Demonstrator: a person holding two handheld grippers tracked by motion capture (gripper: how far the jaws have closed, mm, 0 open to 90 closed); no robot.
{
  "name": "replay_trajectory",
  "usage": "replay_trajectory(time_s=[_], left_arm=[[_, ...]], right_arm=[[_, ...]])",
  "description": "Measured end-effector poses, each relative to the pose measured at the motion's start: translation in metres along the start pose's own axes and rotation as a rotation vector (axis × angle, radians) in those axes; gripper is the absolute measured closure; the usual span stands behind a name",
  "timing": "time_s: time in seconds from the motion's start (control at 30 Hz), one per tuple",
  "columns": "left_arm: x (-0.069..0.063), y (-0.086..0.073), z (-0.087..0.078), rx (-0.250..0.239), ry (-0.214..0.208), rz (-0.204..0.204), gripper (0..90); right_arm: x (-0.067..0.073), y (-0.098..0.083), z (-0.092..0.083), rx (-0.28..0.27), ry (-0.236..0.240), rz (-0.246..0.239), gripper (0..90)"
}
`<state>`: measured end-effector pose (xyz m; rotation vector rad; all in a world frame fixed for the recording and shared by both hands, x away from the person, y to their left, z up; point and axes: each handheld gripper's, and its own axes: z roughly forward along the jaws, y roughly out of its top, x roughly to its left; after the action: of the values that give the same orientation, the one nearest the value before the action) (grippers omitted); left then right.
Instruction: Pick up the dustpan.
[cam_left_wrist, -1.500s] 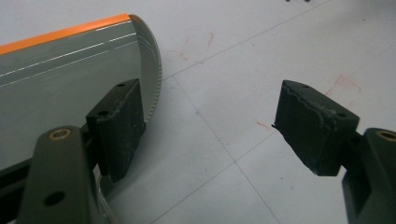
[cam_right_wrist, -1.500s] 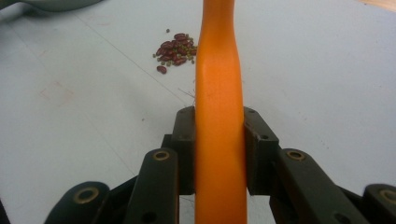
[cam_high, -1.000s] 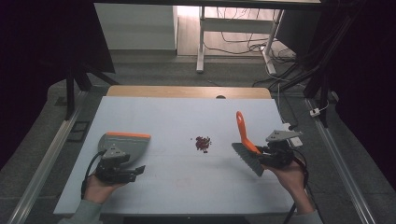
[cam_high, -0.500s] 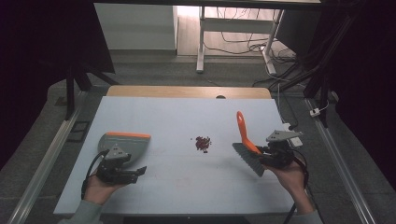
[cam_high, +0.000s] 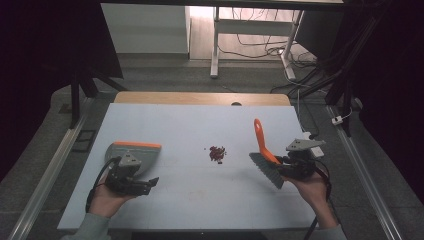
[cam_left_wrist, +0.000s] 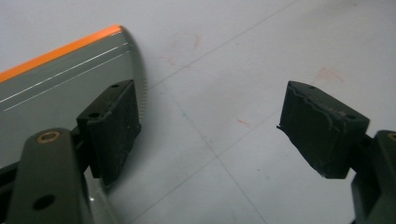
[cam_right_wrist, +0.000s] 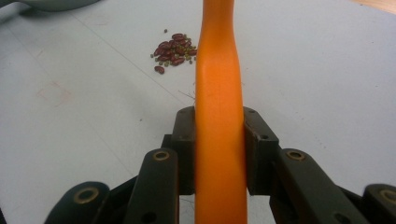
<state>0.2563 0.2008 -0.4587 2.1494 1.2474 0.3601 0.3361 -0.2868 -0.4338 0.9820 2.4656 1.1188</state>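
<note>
Beyond my bench's (cam_high: 200, 125) far edge I see a white desk frame (cam_high: 216, 45) and cables (cam_high: 250, 42) on the floor.

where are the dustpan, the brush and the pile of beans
dustpan (cam_high: 137, 151), high view, on its grey pan face below the orange lip
brush (cam_high: 259, 136), high view, on its orange handle
pile of beans (cam_right_wrist: 173, 50), right gripper view, on the middle of the red heap

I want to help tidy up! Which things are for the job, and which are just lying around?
For the job:
brush, held by the right gripper
dustpan
beans
left gripper, open

Lying around:
cables on the floor
white desk leg
</note>
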Motion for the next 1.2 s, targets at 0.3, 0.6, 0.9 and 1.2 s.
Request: replay_trajectory(time_s=[0.3,0.6,0.9,1.2], left_arm=[[0.017,0.007,0.004,0.031,-0.022,-0.113,20.5],[0.042,-0.004,-0.015,0.003,0.017,-0.211,21.0],[0.056,-0.017,-0.019,0.051,0.057,-0.264,21.8],[0.066,-0.034,-0.025,0.079,0.057,-0.304,21.6]], right_arm=[[-0.002,0.001,0.001,0.003,-0.004,-0.003,70.4],[-0.001,0.001,0.001,0.006,-0.011,-0.006,70.4],[0.002,0.001,0.004,0.016,-0.006,-0.012,70.4],[0.001,0.0,0.003,0.017,-0.011,-0.006,70.4]])
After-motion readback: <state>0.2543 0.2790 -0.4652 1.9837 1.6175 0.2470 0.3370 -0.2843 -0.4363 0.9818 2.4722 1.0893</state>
